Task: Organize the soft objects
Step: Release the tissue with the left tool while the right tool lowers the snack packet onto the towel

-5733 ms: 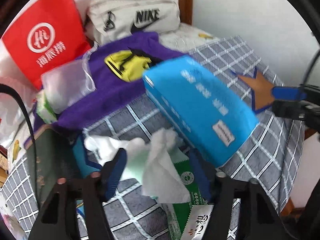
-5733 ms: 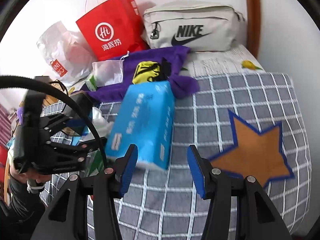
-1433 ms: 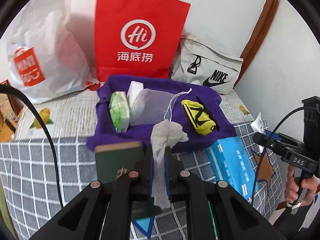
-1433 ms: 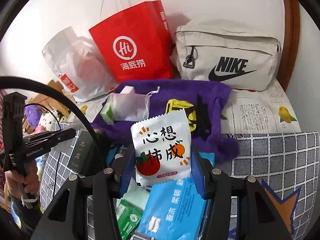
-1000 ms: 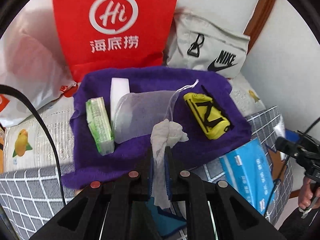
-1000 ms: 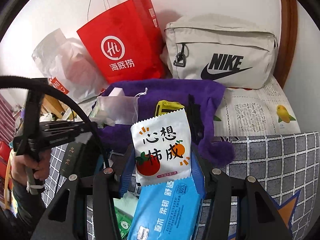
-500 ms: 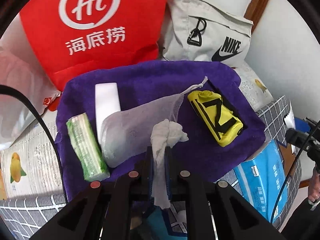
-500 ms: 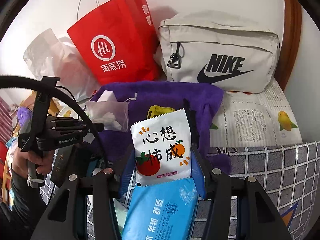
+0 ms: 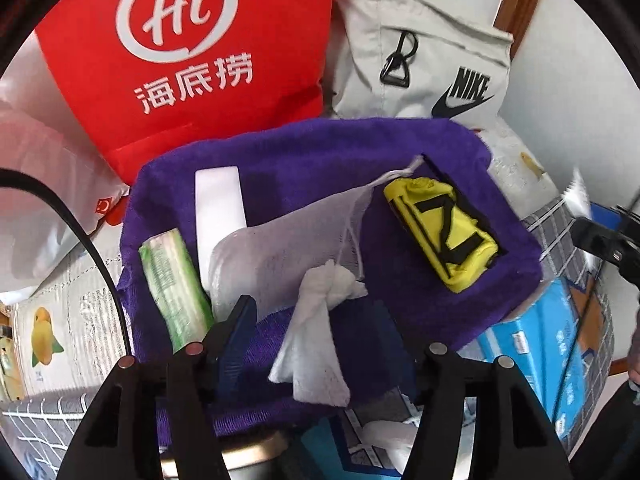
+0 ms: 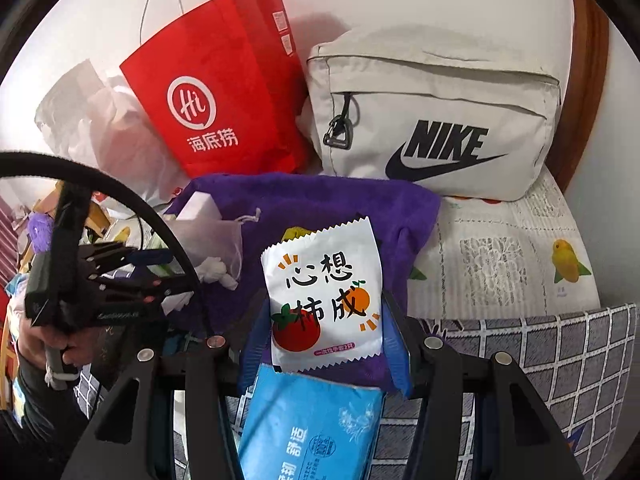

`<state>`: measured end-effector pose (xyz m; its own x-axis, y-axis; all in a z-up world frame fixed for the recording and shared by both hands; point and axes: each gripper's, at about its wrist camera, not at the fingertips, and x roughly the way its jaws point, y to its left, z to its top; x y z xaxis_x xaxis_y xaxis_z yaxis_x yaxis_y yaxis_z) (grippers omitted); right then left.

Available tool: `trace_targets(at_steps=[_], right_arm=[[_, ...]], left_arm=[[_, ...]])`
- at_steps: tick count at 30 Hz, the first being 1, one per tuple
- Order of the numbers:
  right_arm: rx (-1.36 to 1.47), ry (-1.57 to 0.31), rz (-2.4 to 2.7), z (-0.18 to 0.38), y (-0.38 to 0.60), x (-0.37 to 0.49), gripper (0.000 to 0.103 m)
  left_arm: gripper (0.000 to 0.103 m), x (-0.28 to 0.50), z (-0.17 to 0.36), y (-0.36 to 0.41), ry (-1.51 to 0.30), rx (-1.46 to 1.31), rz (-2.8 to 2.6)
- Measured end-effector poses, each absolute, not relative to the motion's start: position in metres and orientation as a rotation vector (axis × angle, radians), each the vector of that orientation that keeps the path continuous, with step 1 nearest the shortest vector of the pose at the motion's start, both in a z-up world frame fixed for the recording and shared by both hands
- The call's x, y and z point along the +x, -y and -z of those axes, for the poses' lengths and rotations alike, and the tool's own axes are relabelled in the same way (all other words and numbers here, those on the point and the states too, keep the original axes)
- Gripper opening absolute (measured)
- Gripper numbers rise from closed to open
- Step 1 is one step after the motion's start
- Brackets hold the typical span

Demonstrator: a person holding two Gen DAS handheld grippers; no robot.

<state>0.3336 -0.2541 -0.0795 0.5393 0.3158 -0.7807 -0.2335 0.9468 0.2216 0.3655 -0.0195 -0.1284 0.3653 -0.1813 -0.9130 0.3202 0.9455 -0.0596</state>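
Your left gripper [image 9: 316, 344] has opened wide and dropped the tissue [image 9: 316, 336] on the towel [image 9: 420, 184]; next, place the packet [image 10: 324, 296] that your right gripper [image 10: 324, 344] holds.

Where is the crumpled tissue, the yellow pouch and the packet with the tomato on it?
Tissue [image 9: 320, 344]: left wrist view, on its middle fold.
Yellow pouch [image 9: 440, 232]: left wrist view, on its top face.
Packet [image 10: 324, 292]: right wrist view, on its printed front.
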Motion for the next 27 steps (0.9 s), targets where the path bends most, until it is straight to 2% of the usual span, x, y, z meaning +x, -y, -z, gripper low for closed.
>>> trace_targets(at_steps=[10,18,27], right_arm=[[0.063,-1.004,-0.391,0.091,0.223,0.367,0.052],[-0.059,-1.111,-0.489,0.121,0.161,0.383,0.052],[-0.156,-1.190,-0.466,0.144,0.137,0.390,0.052]], left_arm=[[0.073,0.327,0.086,0.001,-1.027,0.089,0.254],[0.074,0.292,0.046,-0.032,-0.856,0.043,0.248],[0.074,0.287,0.055,-0.053,-0.928,-0.062,0.230]])
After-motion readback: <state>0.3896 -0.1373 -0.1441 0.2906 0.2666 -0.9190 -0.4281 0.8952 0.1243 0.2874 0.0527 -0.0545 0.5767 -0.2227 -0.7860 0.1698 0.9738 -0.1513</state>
